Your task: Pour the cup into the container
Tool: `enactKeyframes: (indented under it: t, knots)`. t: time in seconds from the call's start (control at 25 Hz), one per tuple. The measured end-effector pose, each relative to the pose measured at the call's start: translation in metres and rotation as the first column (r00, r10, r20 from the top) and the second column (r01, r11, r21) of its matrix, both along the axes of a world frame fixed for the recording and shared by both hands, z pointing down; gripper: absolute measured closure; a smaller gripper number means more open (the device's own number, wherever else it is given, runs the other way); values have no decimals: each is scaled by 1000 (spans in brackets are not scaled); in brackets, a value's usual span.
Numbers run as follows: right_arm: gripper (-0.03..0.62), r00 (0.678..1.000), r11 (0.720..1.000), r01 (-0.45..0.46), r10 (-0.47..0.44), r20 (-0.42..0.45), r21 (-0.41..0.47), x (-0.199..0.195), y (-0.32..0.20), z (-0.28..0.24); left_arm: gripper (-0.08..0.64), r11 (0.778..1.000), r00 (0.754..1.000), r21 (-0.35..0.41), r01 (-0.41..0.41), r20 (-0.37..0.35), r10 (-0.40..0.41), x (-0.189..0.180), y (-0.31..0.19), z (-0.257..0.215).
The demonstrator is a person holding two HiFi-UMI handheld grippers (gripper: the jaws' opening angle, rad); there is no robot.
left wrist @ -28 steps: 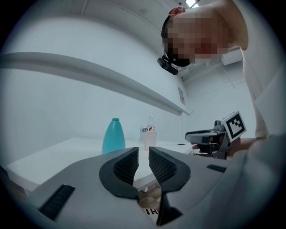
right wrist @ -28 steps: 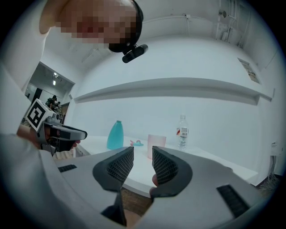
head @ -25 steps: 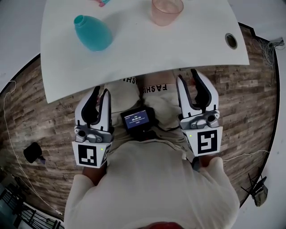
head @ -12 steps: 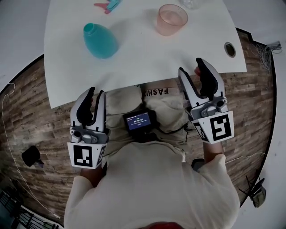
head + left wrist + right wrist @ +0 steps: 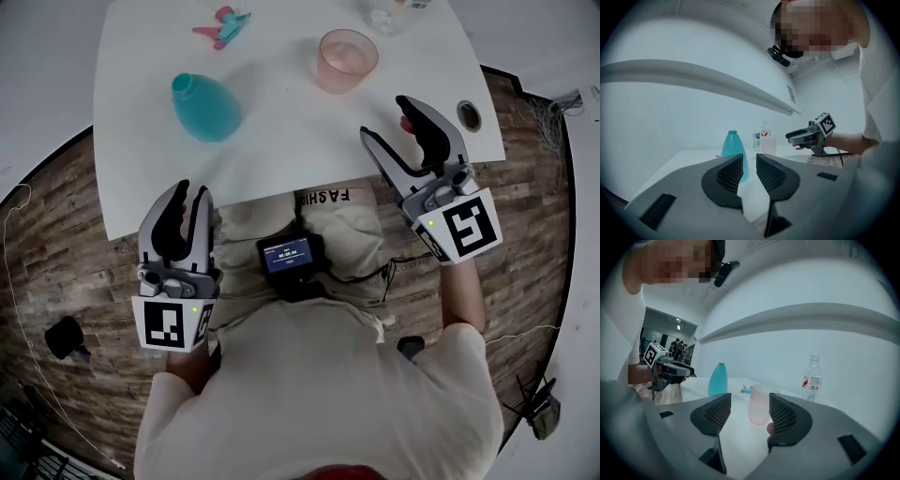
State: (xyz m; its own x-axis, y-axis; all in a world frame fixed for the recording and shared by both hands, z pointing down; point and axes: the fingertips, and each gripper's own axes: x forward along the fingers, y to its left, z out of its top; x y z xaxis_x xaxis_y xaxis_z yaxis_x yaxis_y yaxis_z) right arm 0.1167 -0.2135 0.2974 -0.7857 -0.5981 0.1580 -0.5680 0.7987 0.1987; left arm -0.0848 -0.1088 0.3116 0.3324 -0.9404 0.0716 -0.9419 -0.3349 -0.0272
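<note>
The white table [image 5: 281, 150] stands over a wood-plank floor [image 5: 66, 253], and the person sits at its near edge with a gripper in each hand.

The pink translucent cup [image 5: 347, 58] stands upright on the far right part of the table. The teal bottle-shaped container [image 5: 206, 105] stands well apart from it, to the left and nearer the person.

The right gripper [image 5: 386, 120] is out over the table's near edge and points toward the cup. Its jaws have just been opening and now stand well apart with nothing between them. In the right gripper view [image 5: 747, 404] the cup [image 5: 758, 404] shows through the gap, some way ahead and untouched. The container [image 5: 718, 379] is off to the left there, and a clear water bottle [image 5: 812, 378] stands behind on the right.

The left gripper [image 5: 189, 192] hangs short of the table, over the person's lap. In the left gripper view [image 5: 749, 161] its pads sit close together with only a narrow slit between them and nothing in it. The container [image 5: 731, 143] rises just beyond them.

A small pink-and-teal clip [image 5: 223, 25] lies at the far side of the table. A round cable hole [image 5: 469, 115] sits near its right corner. A small lit screen [image 5: 288, 254] rests at the person's waist.
</note>
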Motion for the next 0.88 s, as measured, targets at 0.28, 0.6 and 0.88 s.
enactKeyframes:
  t: [0.28,0.6,0.88]
  knots:
    - [311,994,994,107,-108,-35,-38,-4,-16,-4,477,1000,1000,0,-2,12,2,1,-2,-13]
    - [311,999,999,46,-46,3,-17,-4,-14,-9,477,1000,1000,-3,5,3,-5,-3,-5,-9]
    - [313,982,978,-181,174,77,107,13,27,-35,477,1000,1000,12,26,-2,-26,-6,1,-12]
